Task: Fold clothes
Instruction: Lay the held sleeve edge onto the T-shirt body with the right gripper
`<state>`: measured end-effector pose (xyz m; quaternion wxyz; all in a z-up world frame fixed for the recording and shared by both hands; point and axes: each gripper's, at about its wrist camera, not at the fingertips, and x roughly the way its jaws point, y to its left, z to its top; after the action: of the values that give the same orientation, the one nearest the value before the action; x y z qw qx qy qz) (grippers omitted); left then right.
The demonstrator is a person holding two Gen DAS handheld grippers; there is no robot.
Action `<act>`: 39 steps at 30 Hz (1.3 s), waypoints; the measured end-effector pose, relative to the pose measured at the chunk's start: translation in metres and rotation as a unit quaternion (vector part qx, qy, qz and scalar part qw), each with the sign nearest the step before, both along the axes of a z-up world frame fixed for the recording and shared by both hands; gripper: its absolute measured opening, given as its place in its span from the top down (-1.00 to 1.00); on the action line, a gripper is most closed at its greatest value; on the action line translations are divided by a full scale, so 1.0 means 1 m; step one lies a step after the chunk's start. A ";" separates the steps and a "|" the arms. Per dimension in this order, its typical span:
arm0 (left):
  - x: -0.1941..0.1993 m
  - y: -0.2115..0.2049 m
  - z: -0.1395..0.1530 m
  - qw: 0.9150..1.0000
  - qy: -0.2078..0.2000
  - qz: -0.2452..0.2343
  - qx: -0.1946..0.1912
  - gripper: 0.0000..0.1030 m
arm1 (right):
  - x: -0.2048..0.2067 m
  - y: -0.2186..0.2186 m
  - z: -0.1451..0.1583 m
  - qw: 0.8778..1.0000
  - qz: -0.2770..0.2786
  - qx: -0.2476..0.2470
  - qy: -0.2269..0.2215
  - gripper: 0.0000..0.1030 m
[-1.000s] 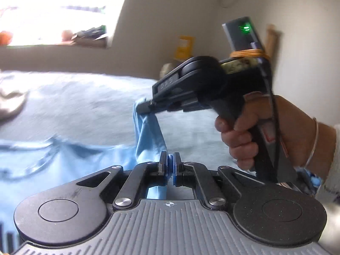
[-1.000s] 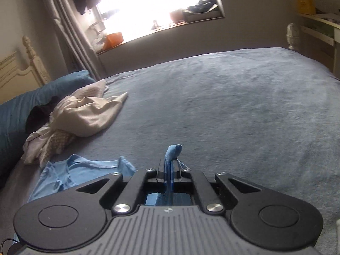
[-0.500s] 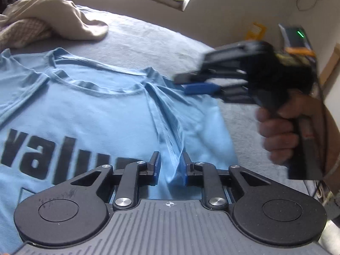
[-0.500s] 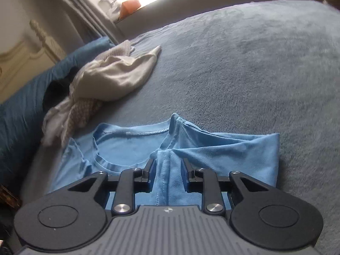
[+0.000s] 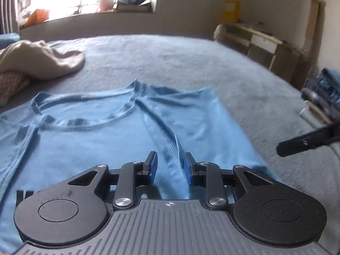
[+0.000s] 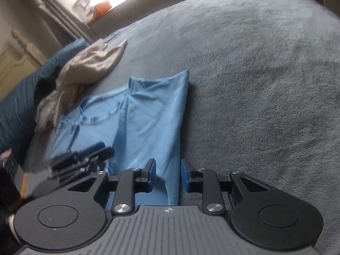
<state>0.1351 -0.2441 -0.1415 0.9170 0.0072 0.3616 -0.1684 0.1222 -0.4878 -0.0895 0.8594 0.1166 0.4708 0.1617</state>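
One blue T-shirt point(image 5: 89, 140) lies flat, collar pointing windowward

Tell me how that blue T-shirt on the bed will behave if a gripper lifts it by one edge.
The blue T-shirt will probably drape and sag: it is thin cloth, lying creased and flat on the bed. Its side panel, already turned over, would likely fall open again. It looks light and unlikely to slip on the fuzzy cover.

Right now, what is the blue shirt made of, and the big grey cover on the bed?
The blue shirt looks like thin, soft knit cloth, probably cotton jersey: matte, it drapes in small wrinkles and has stitched seams at the collar. The grey bed cover looks like plush fleece: its surface is fuzzy, with a short nap that shows lighter and darker patches. The exact fibre of either cannot be told.
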 end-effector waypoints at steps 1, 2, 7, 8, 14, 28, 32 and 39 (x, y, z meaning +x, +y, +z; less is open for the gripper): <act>0.001 0.001 -0.004 1.000 0.010 0.014 0.006 0.49 | -0.005 0.010 -0.002 0.999 0.018 -0.029 -0.012 0.46; 0.001 0.005 -0.004 1.000 0.012 0.024 0.000 0.49 | -0.010 0.019 -0.004 0.997 0.037 -0.059 -0.027 0.46; -0.006 0.011 0.009 0.998 -0.010 0.057 -0.004 0.49 | -0.025 0.053 -0.015 0.978 0.101 -0.166 -0.077 0.46; -0.007 0.011 0.013 0.998 -0.023 0.059 -0.006 0.49 | -0.026 0.056 -0.018 0.976 0.103 -0.175 -0.079 0.46; -0.017 -0.023 0.020 0.996 -0.085 -0.032 0.010 0.48 | -0.030 0.060 -0.027 0.968 0.089 -0.217 -0.095 0.87; -0.027 -0.042 -0.009 0.995 -0.044 -0.074 0.040 0.48 | -0.039 0.032 -0.030 0.984 0.031 -0.158 -0.078 0.69; -0.029 -0.039 -0.008 0.994 -0.040 -0.089 0.051 0.48 | -0.044 0.005 -0.017 0.994 0.006 -0.096 -0.047 0.37; -0.034 -0.041 0.006 0.988 -0.062 -0.123 0.062 0.48 | -0.019 -0.019 0.004 0.997 -0.044 0.018 -0.061 0.50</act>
<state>0.1015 -0.2848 -0.1360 0.9078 0.1191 0.3099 -0.2564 0.1034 -0.5070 -0.0854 0.8906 0.1428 0.4089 0.1388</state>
